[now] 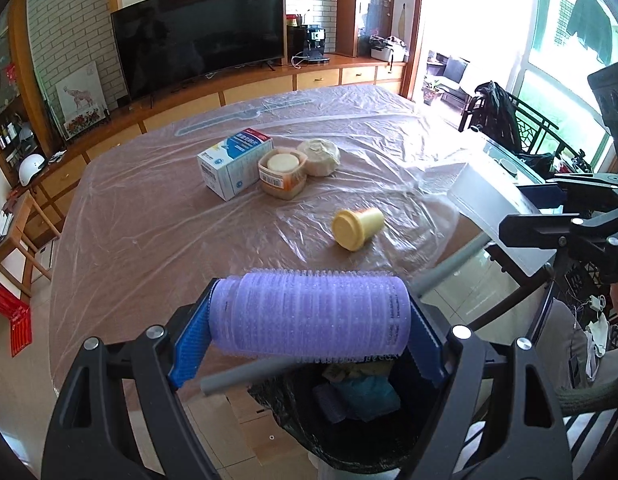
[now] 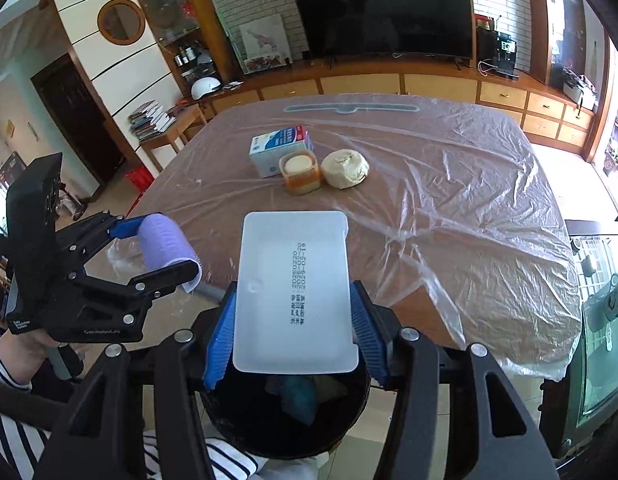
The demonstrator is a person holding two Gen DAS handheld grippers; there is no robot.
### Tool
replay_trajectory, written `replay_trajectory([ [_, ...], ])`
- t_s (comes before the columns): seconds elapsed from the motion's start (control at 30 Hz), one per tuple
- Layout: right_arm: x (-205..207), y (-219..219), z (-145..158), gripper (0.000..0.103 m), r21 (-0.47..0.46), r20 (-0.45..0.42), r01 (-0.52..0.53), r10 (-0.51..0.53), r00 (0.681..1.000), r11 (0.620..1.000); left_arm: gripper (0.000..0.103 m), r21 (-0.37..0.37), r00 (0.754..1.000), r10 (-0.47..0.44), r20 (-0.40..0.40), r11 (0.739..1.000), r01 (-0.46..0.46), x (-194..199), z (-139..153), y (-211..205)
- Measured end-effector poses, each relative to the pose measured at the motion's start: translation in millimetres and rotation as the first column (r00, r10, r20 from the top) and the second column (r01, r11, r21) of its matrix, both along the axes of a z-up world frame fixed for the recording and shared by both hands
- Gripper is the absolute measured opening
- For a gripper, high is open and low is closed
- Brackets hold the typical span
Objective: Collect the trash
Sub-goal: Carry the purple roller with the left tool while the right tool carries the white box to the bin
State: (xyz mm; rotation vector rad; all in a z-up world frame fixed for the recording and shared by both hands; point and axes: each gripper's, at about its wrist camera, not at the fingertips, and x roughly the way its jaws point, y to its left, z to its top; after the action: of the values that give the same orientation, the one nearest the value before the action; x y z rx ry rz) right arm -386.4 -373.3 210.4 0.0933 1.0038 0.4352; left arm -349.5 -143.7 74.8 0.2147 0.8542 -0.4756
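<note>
Tongs in both hands hover over the bin [image 2: 285, 412] off the bench's near edge: left tongs [image 1: 309, 320] pinching a purple roller [image 1: 309, 314], right tongs [image 2: 295, 320] pinching a white tray [image 2: 293, 292], poised for dropping.

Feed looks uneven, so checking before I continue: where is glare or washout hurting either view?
Left wrist view: the bright window at right is blown out, and sheen streaks the clear plastic table cover. Right wrist view: evener light, glare only on the cover's right side; fisheye bending in both.

Both grippers, the left gripper [image 1: 309, 320] and the right gripper [image 2: 295, 320], are black frames with silver screws and blue ribbed pads [image 2: 219, 344]. White "GenRobot.AI" lettering marks one. The person's sleeve [image 2: 13, 432] is navy-and-white striped.
</note>
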Motion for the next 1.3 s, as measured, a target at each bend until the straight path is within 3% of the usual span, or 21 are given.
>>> replay_trajectory([
  [0.5,-40.2,4.6,-18.3,0.053,-0.035,-0.071,-0.122,0.120,0.990,0.992,0.084,0.036,0.997,-0.035,-0.068,0.999,0.037,-43.1,-21.0,-7.7],
  [1.03,-51.9,12.7,-76.9,0.053,-0.079,-0.227,-0.162,0.140,0.964,0.984,0.084,0.099,0.981,-0.071,-0.183,0.991,0.090,-63.8,-70.0,-18.7],
  [1.3,-51.2,24.2,-101.8,0.053,-0.135,-0.264,-0.186,0.146,0.954,0.973,0.084,0.138,0.976,-0.057,-0.209,0.987,0.087,-62.0,-91.3,-19.4],
])
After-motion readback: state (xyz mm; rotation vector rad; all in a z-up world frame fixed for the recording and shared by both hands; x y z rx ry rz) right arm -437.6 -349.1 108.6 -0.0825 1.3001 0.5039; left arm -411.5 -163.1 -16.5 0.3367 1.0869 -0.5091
